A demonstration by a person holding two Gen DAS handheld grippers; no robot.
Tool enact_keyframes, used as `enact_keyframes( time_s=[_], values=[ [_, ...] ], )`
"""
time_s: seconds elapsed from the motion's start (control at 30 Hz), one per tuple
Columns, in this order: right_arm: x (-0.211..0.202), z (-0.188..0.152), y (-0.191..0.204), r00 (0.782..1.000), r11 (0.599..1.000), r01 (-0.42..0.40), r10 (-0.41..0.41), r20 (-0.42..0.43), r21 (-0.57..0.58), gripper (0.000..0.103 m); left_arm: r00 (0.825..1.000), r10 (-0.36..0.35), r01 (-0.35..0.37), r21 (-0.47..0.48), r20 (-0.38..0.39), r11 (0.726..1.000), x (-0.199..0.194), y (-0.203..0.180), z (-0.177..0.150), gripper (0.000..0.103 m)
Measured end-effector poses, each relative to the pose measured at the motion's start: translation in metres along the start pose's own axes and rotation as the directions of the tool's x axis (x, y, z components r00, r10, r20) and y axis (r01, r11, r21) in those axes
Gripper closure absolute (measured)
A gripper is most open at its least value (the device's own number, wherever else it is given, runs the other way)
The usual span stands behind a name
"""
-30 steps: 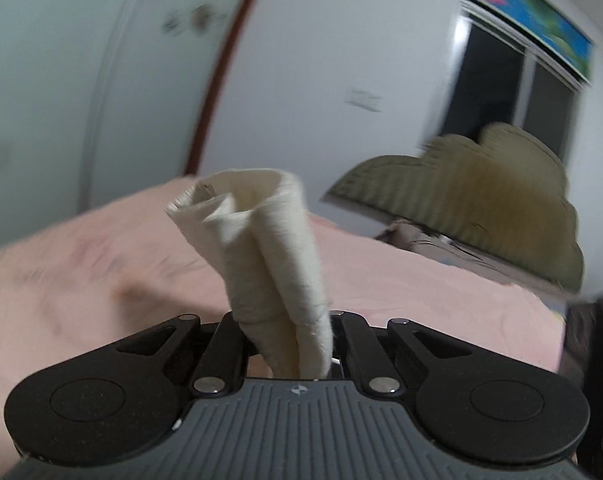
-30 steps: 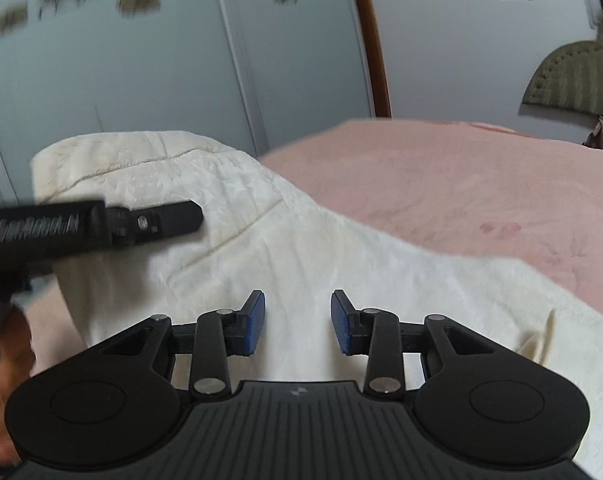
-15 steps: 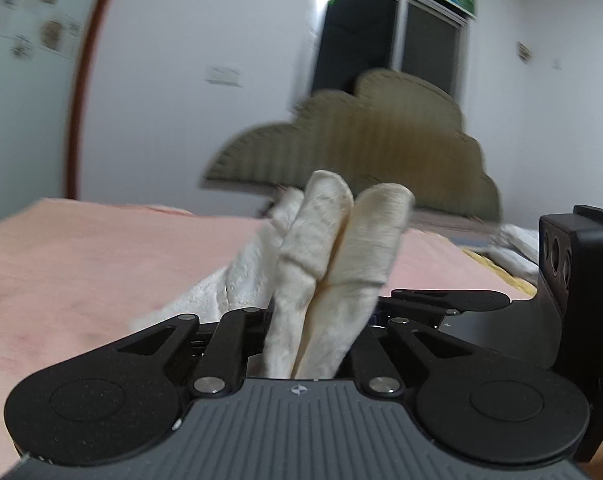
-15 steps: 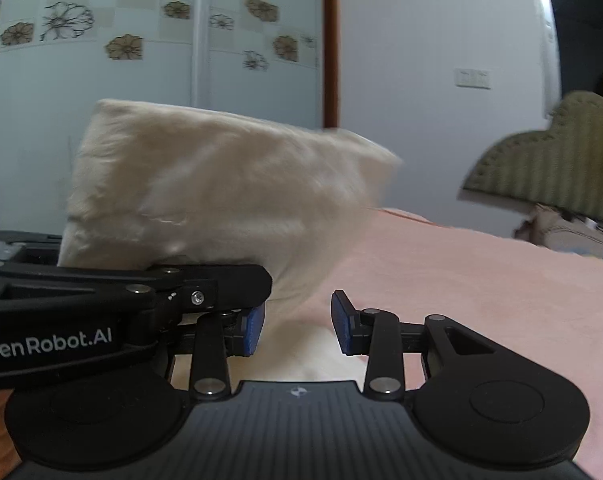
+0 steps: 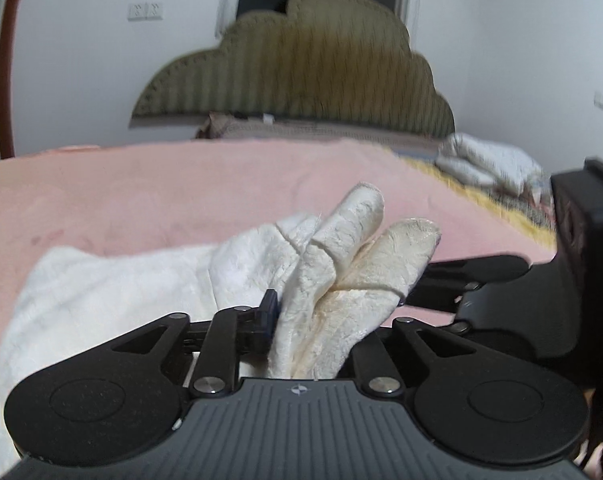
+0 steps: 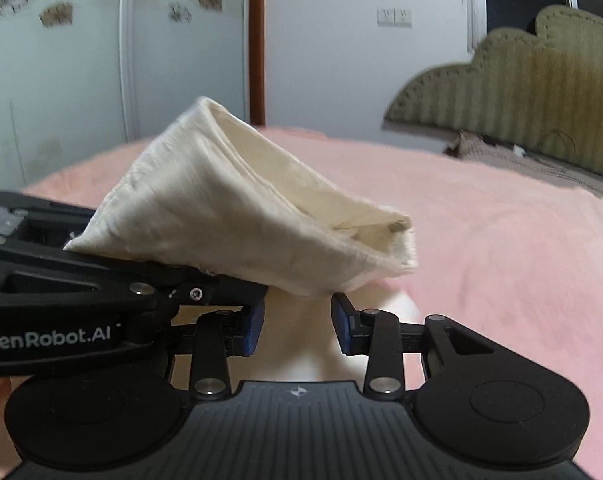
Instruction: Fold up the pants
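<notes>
The cream pants [image 5: 341,272] lie on the pink bed [image 5: 141,200], one folded end raised. That end stands up between the fingers of my left gripper [image 5: 321,320]. Its jaws are opening, but the blue left pad [image 5: 268,312] still lies against the cloth. The rest of the pants trails off to the left. In the right wrist view the raised end [image 6: 237,208] forms a pouch above the left gripper's fingers [image 6: 205,292]. Just behind it, my right gripper [image 6: 297,328] is open with nothing between its blue pads. Its black body also shows in the left wrist view [image 5: 501,280].
An olive scalloped headboard [image 5: 293,72] stands at the far end of the bed, with a pillow [image 6: 541,164] below it. A white bundle of bedding [image 5: 489,160] lies at the far right. Wardrobe doors with a flower pattern [image 6: 61,60] stand to the left.
Both grippers have swung round toward the headboard, and the left one has sunk with the pants end toward the bed. The left gripper's blue pad now shows beside the cloth. The right gripper's gap is unchanged.
</notes>
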State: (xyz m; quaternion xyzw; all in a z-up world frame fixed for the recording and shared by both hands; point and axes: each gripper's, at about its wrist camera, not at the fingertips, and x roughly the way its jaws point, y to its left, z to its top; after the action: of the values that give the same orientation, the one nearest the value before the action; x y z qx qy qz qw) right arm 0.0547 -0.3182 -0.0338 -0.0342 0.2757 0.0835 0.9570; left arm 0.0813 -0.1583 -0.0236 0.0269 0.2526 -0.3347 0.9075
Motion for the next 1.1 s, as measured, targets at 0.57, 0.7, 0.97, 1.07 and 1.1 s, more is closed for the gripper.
enact_keyframes(
  time_s=[0.57,0.7,0.97,1.07,1.1],
  values=[
    [-0.088,-0.021,-0.025,0.985,0.965,0.149,-0.163,0.050,0.215,0.061,0.998,-0.043,0.036,0.134,0.048,0.990,-0.062,0.023,-0.043,0.036],
    [-0.064,-0.007,0.015,0.996,0.994,0.074,-0.077,0.039,0.087,0.061,0.991,0.109,-0.112,0.021,0.083,0.994,-0.071,0.070,-0.037,0.035],
    [-0.035,-0.013,0.039,0.987,0.994,0.110,-0.112,-0.112,-0.026,0.061,0.988,0.157,-0.149,0.235,-0.014,0.961,-0.065,0.075,-0.060,0.035],
    [-0.050,-0.013,0.041,0.991,0.993,0.117,-0.117,-0.060,-0.012,0.061,0.989,0.146,-0.149,0.193,0.029,0.970,-0.075,0.080,-0.056,0.033],
    [-0.055,-0.012,0.044,0.992,0.993,0.116,-0.116,-0.039,-0.019,0.060,0.988,0.154,-0.157,0.155,0.030,0.975,-0.076,0.085,-0.053,0.032]
  ],
)
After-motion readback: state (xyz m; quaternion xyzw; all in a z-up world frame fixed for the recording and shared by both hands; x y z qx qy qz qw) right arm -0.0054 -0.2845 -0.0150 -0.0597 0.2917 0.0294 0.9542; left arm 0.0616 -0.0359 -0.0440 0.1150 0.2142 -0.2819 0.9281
